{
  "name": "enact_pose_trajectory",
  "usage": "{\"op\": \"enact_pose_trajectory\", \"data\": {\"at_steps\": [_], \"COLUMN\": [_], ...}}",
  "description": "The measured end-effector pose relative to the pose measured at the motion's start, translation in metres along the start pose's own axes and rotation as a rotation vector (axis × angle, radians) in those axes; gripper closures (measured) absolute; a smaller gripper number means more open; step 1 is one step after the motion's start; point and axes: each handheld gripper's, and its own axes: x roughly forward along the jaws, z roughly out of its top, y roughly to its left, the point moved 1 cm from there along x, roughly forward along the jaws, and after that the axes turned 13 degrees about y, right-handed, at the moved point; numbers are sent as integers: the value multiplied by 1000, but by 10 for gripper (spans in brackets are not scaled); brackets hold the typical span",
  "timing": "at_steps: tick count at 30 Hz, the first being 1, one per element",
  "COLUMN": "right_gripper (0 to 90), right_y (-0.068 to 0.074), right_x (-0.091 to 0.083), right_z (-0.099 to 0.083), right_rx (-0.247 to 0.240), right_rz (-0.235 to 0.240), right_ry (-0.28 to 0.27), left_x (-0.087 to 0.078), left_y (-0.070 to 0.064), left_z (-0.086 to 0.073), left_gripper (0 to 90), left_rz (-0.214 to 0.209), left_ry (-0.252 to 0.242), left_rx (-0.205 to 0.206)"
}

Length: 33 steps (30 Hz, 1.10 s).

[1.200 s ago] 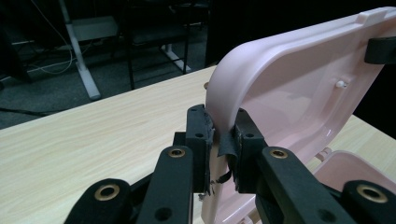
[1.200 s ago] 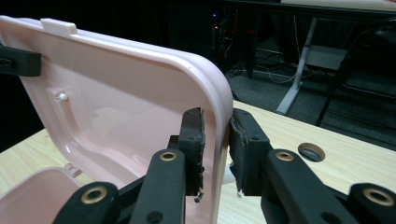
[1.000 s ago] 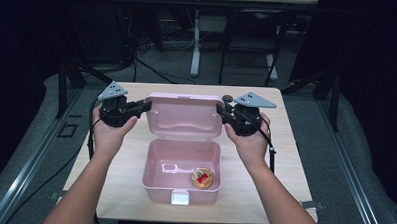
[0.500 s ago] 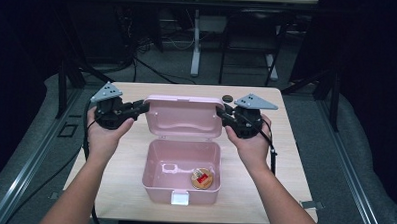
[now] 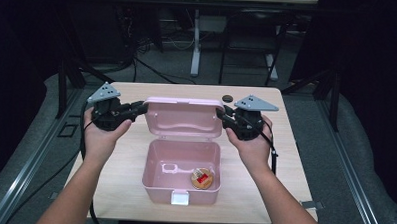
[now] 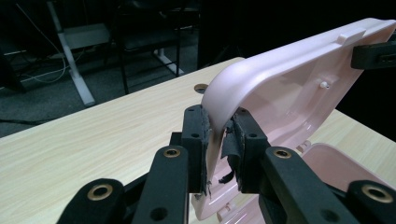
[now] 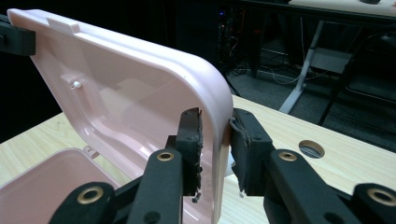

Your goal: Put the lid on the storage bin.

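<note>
Pink lid [image 5: 183, 117] raised upright at the back of the open pink box [image 5: 181, 170], clamped at one end between the jaws of the left gripper [image 5: 136, 109] and at the other end by the right gripper [image 5: 221, 115]. Just below both grippers, the box on the wooden table [image 5: 265, 144], with a small round red-and-tan item [image 5: 202, 178] inside, seen from the high view. Beyond the right gripper, a round hole [image 7: 311, 149] in the tabletop, plain in the right gripper view.
</note>
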Motion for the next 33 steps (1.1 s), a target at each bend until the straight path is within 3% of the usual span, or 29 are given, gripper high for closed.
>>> {"op": "enact_pose_trajectory", "data": {"at_steps": [16, 26, 31, 33], "right_gripper": [715, 640, 669, 729], "right_y": [4, 6, 7, 8], "right_x": [-6, -9, -11, -13], "right_z": [1, 4, 4, 4], "right_rx": [-20, -29, -38, -36], "right_rz": [4, 28, 19, 5], "right_ry": [10, 28, 28, 24], "left_x": [-5, -7, -9, -10], "left_y": [-4, -6, -7, -9], "left_z": [-1, -3, -4, -5], "left_gripper": [780, 778, 769, 767], "left_rz": [6, 6, 4, 6], "left_ry": [19, 21, 21, 20], "left_rx": [21, 28, 35, 42]}}
